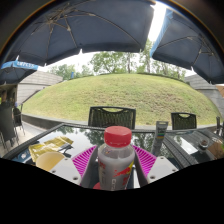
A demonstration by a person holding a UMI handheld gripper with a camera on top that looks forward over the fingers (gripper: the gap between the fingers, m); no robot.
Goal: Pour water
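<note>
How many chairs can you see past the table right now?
2: one dark chair straight beyond the red-capped bottle between the gripper fingers, another chair further right. Others may be hidden.

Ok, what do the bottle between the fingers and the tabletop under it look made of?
The bottle looks like clear plastic with a matte red plastic cap; you can see through its body. The tabletop looks like glass, glossy: it mirrors the sky and trees. The hand-held gripper has its pink pads at the bottle's sides, though whether they press on it cannot be told.

Claw-mounted view, facing forward, close behind bottle (117,160), table-level
</note>
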